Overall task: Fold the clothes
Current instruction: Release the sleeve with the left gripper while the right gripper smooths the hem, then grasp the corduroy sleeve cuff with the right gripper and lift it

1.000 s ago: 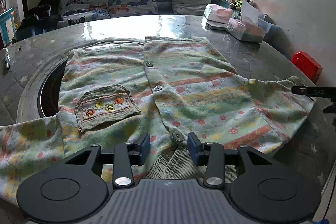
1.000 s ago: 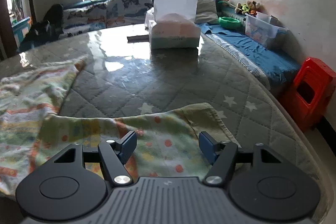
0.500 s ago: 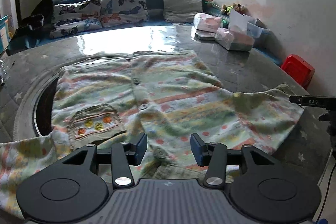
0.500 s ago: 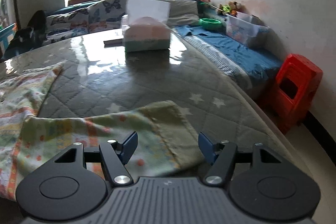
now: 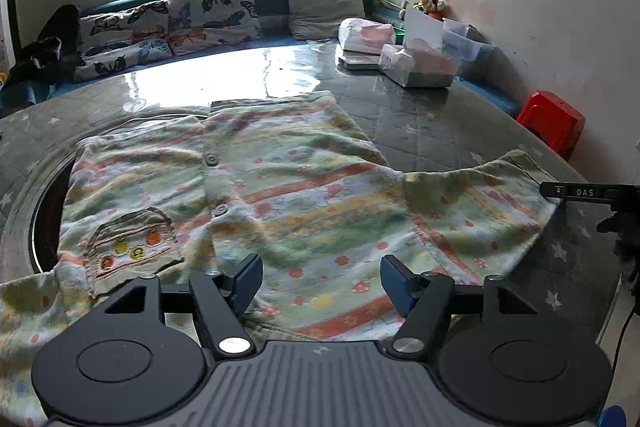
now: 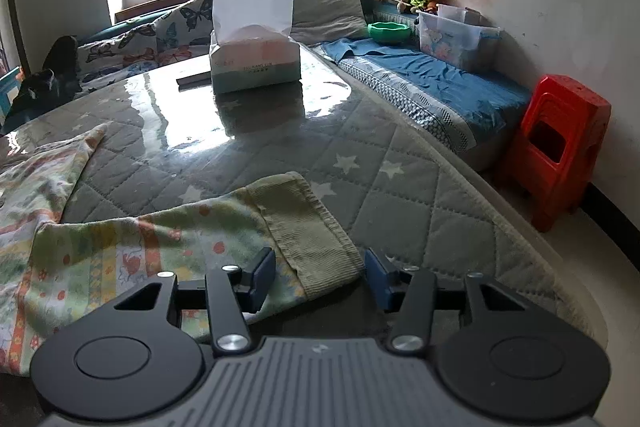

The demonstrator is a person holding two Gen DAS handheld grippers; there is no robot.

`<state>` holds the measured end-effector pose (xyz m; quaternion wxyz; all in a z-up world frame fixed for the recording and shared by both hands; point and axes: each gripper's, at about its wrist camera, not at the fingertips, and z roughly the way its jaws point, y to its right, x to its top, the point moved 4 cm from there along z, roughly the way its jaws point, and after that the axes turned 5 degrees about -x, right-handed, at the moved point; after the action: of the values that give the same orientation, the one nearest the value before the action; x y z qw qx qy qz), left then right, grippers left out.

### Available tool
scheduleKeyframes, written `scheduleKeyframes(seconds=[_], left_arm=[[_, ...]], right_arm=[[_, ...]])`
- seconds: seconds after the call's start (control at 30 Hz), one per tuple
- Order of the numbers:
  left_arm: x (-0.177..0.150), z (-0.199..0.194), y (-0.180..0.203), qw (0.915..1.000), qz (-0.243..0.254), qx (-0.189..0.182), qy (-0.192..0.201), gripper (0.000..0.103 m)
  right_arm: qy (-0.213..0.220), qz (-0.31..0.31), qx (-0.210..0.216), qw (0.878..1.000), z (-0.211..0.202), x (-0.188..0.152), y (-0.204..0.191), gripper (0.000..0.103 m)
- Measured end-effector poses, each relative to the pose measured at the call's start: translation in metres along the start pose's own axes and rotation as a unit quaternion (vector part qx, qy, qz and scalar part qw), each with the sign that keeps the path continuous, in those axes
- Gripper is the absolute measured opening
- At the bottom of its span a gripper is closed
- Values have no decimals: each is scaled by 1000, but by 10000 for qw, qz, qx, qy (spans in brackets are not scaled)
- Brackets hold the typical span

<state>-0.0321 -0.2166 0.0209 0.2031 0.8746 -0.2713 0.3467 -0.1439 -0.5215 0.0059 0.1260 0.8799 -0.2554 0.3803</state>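
A striped, flower-print child's cardigan (image 5: 288, 195) lies spread flat on the round table (image 5: 432, 123), buttons up the middle and a small pocket (image 5: 132, 243) at the left. My left gripper (image 5: 322, 285) hovers open over its near hem with nothing between the fingers. One sleeve stretches right; its olive ribbed cuff (image 6: 316, 243) lies just ahead of my right gripper (image 6: 320, 277), which is open, the cuff's near end between the fingertips. The right gripper's tip (image 5: 584, 191) shows at the sleeve's end in the left wrist view.
A tissue box (image 6: 254, 63) and a dark flat object stand at the table's far side. A red plastic stool (image 6: 556, 147) sits on the floor right of the table edge. A cushioned bench with pillows runs under the window. A round dark opening (image 5: 48, 223) is in the table at left.
My left gripper has pulled back from the collar and opened wider. My right gripper slid right along the sleeve to the cuff, staying open.
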Motion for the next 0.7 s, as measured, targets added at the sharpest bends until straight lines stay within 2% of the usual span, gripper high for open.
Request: scheduleKeyframes(seconds=[0.07,0.3,0.47,0.7], left_arm=[[0,2,3,10000,36,0,-17,69],[1,10,12,9999,115,18,-80,70],[0,16,18,9997,187,25,-125,70],[-2,24,34,9991,377,-59,-166,70]], right_arm=[[6,40,14,10000,-1,0,1,48],[8,93,137,9999,-4,0,2,24],[62,213,272,9994,-7,0,1,10],[467,316,538,9970,-34,16,-1,8]])
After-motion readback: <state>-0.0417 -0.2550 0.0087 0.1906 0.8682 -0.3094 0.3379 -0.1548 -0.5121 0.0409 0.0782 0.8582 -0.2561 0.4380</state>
